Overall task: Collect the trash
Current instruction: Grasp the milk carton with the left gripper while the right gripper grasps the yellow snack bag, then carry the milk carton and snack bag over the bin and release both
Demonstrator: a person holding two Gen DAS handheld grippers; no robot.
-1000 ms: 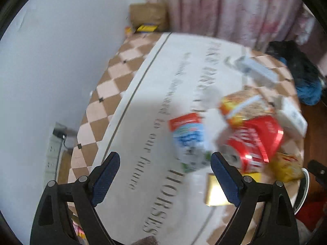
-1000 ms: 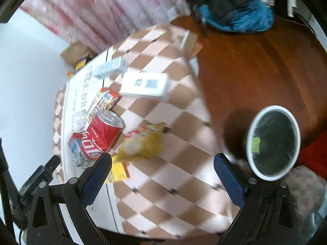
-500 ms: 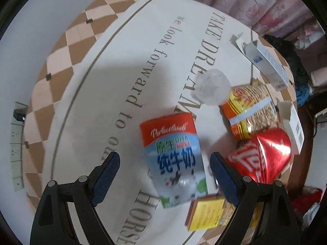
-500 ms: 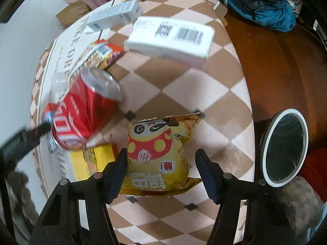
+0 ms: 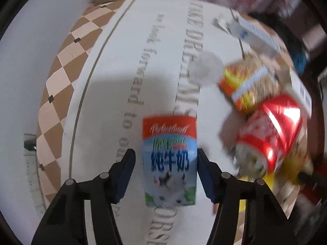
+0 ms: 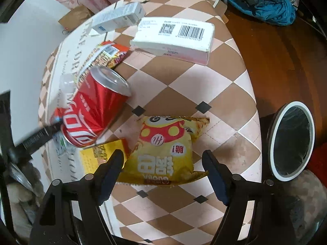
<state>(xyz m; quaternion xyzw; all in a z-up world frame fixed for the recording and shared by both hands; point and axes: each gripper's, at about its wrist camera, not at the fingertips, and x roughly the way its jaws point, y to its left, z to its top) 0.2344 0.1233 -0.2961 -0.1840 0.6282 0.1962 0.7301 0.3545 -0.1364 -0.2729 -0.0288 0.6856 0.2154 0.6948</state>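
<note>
A red, white and blue milk carton (image 5: 169,163) lies flat on the white lettered cloth band (image 5: 122,61). My left gripper (image 5: 165,171) points straight down over it, jaws closing; the right pad meets the carton's edge and a thin gap shows at the left pad. A yellow snack bag (image 6: 163,155) lies on the checked tablecloth (image 6: 184,94) between the fingers of my right gripper (image 6: 163,163). Those jaws are opening and stand wider than the bag. A dented red cola can (image 6: 96,112) lies on its side to the bag's left.
A white barcode box (image 6: 175,38), a slim white and blue box (image 6: 120,17), an orange noodle packet (image 6: 106,55), a flat yellow box (image 6: 102,159) and a clear plastic lid (image 5: 206,69) share the round table. A white-rimmed bin (image 6: 292,138) stands on the wooden floor at right.
Both grippers have sunk toward the table. The left jaws narrowed around the milk carton. The right jaws came down astride the snack bag, narrowed, then widened a little.
</note>
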